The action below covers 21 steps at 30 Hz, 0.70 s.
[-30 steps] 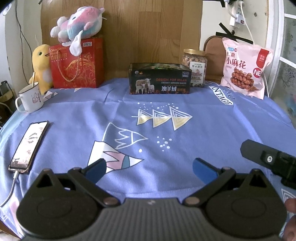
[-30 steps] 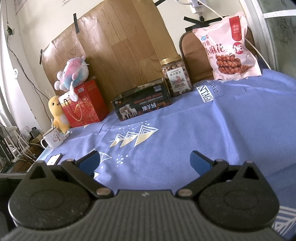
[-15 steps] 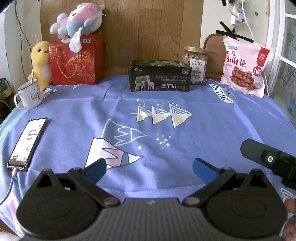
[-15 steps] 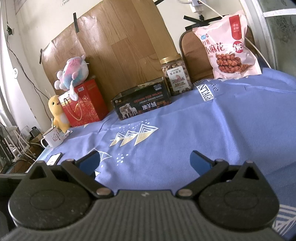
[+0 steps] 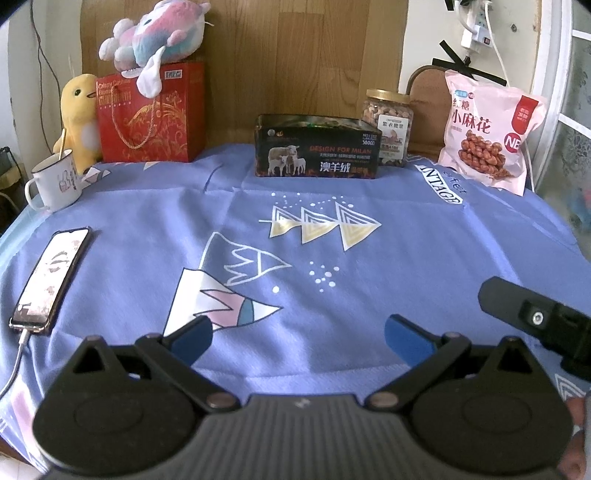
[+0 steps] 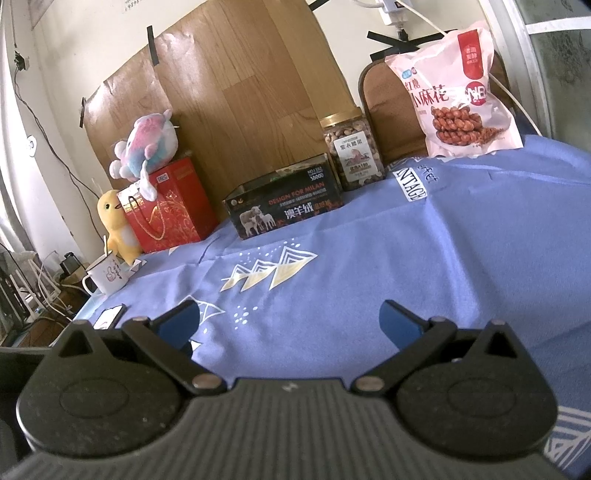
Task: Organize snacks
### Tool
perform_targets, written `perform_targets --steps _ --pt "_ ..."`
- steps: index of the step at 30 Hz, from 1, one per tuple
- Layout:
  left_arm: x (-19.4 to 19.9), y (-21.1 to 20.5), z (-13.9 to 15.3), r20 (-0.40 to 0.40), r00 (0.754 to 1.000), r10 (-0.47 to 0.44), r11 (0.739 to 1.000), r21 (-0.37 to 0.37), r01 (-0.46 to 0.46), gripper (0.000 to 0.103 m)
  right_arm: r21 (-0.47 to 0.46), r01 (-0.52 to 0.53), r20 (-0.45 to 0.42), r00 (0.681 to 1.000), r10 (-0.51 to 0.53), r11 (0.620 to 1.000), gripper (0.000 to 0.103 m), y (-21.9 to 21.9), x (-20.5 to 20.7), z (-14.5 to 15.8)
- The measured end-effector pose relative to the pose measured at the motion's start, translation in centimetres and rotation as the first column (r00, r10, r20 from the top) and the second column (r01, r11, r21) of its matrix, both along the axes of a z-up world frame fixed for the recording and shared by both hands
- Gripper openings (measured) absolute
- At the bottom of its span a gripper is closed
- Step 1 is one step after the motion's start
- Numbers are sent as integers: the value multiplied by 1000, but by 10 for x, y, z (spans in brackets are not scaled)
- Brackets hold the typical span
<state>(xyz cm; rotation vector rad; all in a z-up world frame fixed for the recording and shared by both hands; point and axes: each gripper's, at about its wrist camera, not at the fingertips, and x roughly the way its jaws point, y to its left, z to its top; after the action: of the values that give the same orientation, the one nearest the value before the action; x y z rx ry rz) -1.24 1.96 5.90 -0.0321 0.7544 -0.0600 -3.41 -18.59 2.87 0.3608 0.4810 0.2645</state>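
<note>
Along the back of the blue-clothed table (image 5: pixel 147 229) stand a dark tin box (image 5: pixel 317 147) (image 6: pixel 284 201) with sheep on it, a clear nut jar (image 5: pixel 389 127) (image 6: pixel 352 147) with a gold lid, and a pink snack bag (image 5: pixel 487 131) (image 6: pixel 461 96) leaning on a chair back. A red gift bag (image 5: pixel 147 110) (image 6: pixel 166 210) is at the back left. My left gripper (image 5: pixel 297 339) is open over the near cloth, empty. My right gripper (image 6: pixel 288 325) is open too, holding nothing, far from the snacks.
A plush fish (image 5: pixel 159 33) tops the red bag, a yellow plush duck (image 5: pixel 77 114) beside it. A white mug (image 5: pixel 53 181) and a charging phone (image 5: pixel 51 278) lie at the left. Part of the other gripper (image 5: pixel 535 317) shows at the right.
Both views have crept slightly forward and lower toward the table; the snacks have stayed put and both grippers remain open.
</note>
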Motion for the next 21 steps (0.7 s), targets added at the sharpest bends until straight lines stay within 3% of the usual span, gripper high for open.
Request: perform_targets --steps 21 --pt "4 3 -1 -26 1000 5 1000 -13 -6 103 0 -1 0 1000 1 1000 103 0 0 0"
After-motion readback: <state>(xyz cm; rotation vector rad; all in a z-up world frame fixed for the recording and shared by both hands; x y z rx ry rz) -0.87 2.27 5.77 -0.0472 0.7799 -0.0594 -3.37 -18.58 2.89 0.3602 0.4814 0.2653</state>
